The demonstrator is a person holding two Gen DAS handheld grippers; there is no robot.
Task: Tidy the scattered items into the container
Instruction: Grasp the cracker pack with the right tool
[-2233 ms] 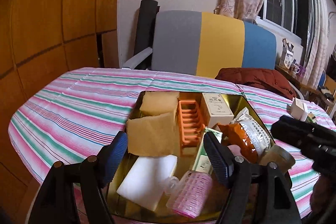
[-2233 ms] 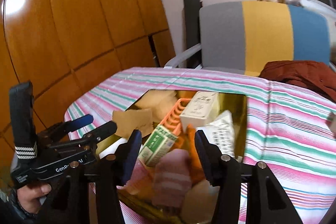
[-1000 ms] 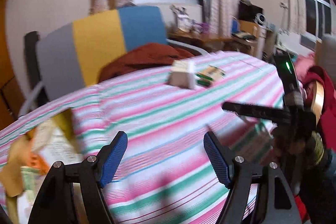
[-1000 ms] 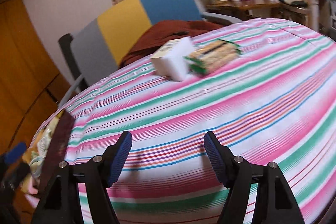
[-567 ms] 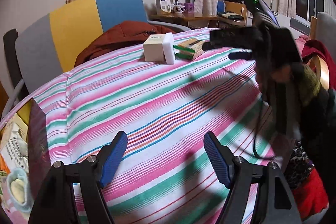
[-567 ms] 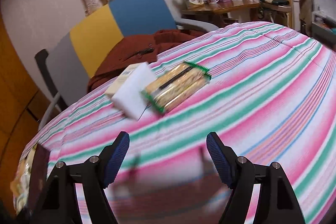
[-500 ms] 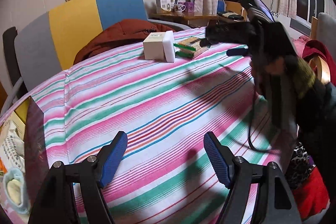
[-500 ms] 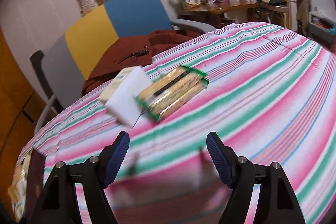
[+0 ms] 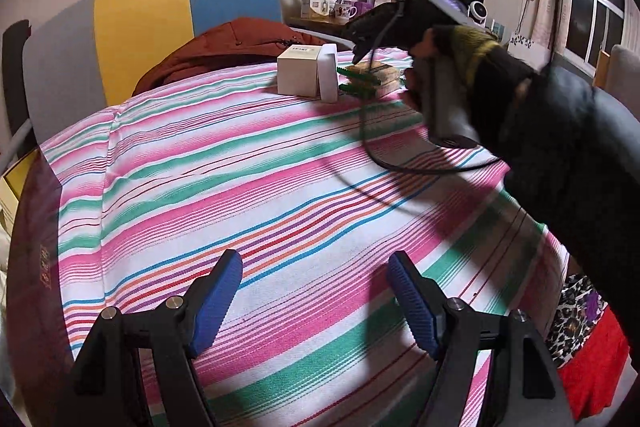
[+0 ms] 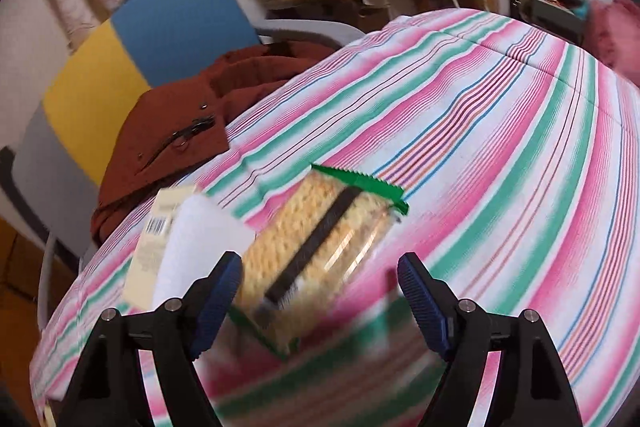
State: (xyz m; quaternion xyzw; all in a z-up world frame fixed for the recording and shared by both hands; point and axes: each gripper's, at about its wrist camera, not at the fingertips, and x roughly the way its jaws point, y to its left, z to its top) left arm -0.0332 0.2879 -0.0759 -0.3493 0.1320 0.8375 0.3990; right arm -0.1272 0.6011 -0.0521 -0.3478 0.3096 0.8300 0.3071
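Observation:
A green-edged packet of yellow pads (image 10: 320, 243) lies on the striped tablecloth beside a white sponge block (image 10: 200, 239) and a small cream box (image 10: 154, 243). My right gripper (image 10: 320, 303) hovers just short of the packet with its jaws opening. The packet's near end shows between the pads, which do not touch it. My left gripper (image 9: 314, 303) stands low over bare cloth, its jaws opening with nothing between them. From there the box (image 9: 298, 75), sponge block (image 9: 329, 73) and packet (image 9: 370, 77) sit far across the table under the right gripper (image 9: 360, 39).
The container's dark wall (image 9: 38, 227) runs along the left edge of the left wrist view. A person's dark sleeve (image 9: 560, 131) and a trailing cable (image 9: 400, 163) cross the right side. A rust-red jacket (image 10: 172, 131) drapes over the grey, yellow and blue chair (image 9: 160, 27) behind the table.
Both views have swung from the filled container to the far side of the table. The right gripper has closed in on the packet and its jaws stand wider. The left gripper has sunk toward the cloth.

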